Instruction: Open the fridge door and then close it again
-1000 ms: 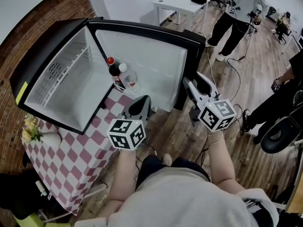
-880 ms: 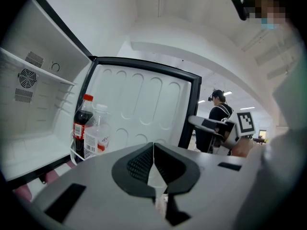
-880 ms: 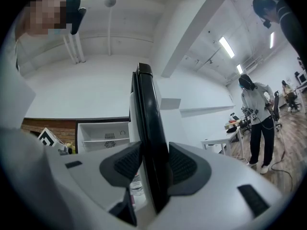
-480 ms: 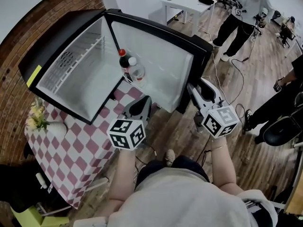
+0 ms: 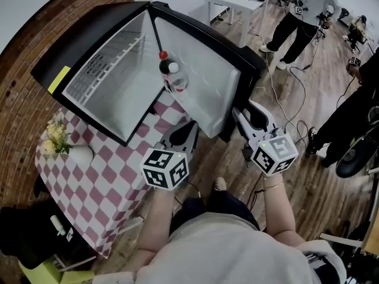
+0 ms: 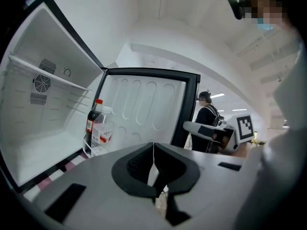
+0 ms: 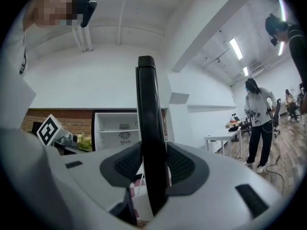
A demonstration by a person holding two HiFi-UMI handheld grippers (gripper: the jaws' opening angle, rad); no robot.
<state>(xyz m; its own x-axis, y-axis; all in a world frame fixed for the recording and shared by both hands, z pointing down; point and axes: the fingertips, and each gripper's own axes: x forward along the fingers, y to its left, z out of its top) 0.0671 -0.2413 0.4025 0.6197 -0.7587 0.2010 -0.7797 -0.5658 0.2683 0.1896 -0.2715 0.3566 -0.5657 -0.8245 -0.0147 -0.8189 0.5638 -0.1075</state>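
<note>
A small black fridge (image 5: 89,58) stands on a table, white inside, with its door (image 5: 201,70) swung open. Two bottles (image 5: 170,76) sit in the door shelf, one dark with a red cap, one clear; they also show as bottles (image 6: 98,128) in the left gripper view. My right gripper (image 5: 240,118) is shut on the door's black free edge (image 7: 146,104), which stands upright between its pads (image 7: 180,164). My left gripper (image 5: 188,130) hovers just in front of the door's lower part, its jaws (image 6: 153,164) shut with nothing in them.
The table wears a pink-and-white chequered cloth (image 5: 100,182) and holds a vase of flowers (image 5: 56,138). A white desk (image 5: 234,5) and a standing person (image 5: 296,16) are behind the door. Cables (image 5: 278,99) trail over the wooden floor, and a chair (image 5: 361,158) is at right.
The right gripper has travelled with the door edge, and the door looks swung a little nearer the cabinet. The left gripper has moved along beside it, still shut.
</note>
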